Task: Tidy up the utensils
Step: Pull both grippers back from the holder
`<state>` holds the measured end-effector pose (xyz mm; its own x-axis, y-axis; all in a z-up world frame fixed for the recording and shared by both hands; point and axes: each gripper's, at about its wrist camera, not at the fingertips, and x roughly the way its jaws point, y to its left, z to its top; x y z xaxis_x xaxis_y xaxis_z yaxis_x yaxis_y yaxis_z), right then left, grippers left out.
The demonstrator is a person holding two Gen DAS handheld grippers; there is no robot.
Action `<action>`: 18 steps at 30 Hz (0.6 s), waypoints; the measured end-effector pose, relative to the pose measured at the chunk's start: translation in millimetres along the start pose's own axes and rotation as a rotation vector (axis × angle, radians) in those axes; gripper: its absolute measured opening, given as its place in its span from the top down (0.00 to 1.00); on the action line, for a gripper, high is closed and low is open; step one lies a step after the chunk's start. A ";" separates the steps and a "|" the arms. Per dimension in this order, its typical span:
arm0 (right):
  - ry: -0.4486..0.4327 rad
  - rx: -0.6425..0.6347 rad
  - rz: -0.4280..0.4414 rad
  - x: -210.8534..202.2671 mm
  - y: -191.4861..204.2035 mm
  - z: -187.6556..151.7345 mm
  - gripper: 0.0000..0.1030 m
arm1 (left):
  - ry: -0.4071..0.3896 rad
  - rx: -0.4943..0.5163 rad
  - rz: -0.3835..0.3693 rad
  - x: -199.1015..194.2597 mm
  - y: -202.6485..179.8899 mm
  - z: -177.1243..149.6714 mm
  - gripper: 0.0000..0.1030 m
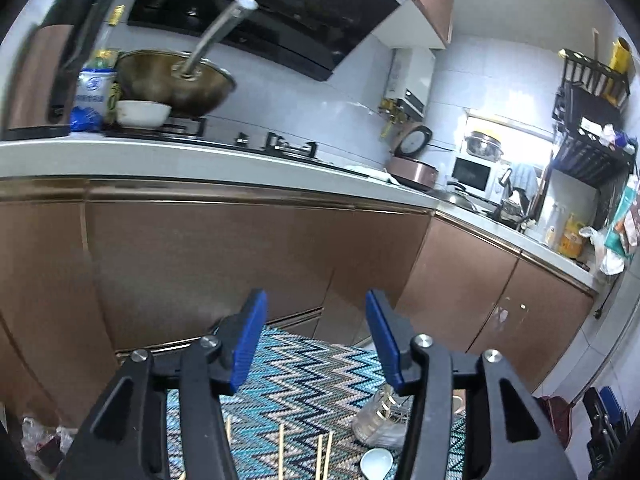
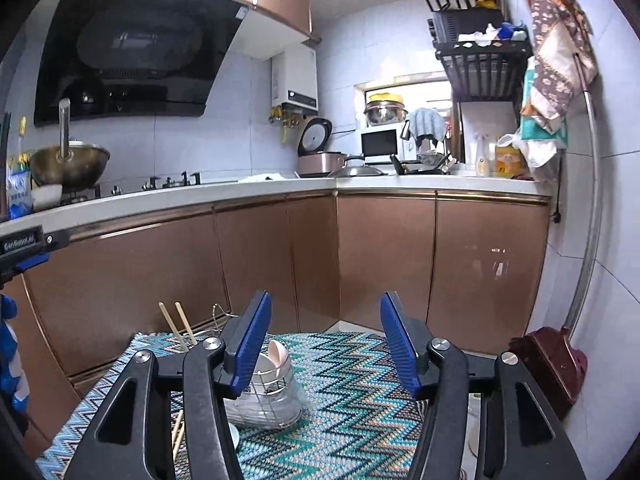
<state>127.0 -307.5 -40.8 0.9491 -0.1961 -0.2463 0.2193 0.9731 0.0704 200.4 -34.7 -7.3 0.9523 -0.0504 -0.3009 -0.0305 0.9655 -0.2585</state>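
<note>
Over a zigzag-patterned mat [image 1: 304,364], my left gripper [image 1: 316,296] is open with nothing between its blue pads. Below it, several wooden chopsticks [image 1: 324,456] and a white spoon [image 1: 376,464] lie on the mat. The wire utensil holder [image 1: 380,416] is partly hidden behind the right finger. My right gripper [image 2: 325,297] is also open and empty. Its view shows the utensil holder [image 2: 268,396] on the mat [image 2: 352,392], holding a pale spoon [image 2: 276,354] and two upright chopsticks [image 2: 180,328]. More chopsticks [image 2: 178,436] lie beside it. Part of the left gripper [image 2: 24,248] shows at the left edge.
Brown cabinets [image 2: 384,256] under a white L-shaped counter [image 2: 240,194] stand just beyond the mat. A wok [image 2: 70,166] sits on the stove, with a rice cooker [image 2: 320,160] and a microwave [image 2: 380,142] in the corner. A dark red dustpan [image 2: 552,368] leans at the right wall.
</note>
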 end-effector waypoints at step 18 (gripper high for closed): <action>-0.026 0.018 -0.022 -75.2 -3.3 4.3 0.32 | -0.034 -0.022 0.093 -77.8 46.6 2.4 0.43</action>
<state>55.9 -296.5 -18.4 0.9495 -0.2210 -0.2229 0.2443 0.9662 0.0828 125.6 14.8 6.2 0.9550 0.0480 -0.2929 -0.1253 0.9598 -0.2510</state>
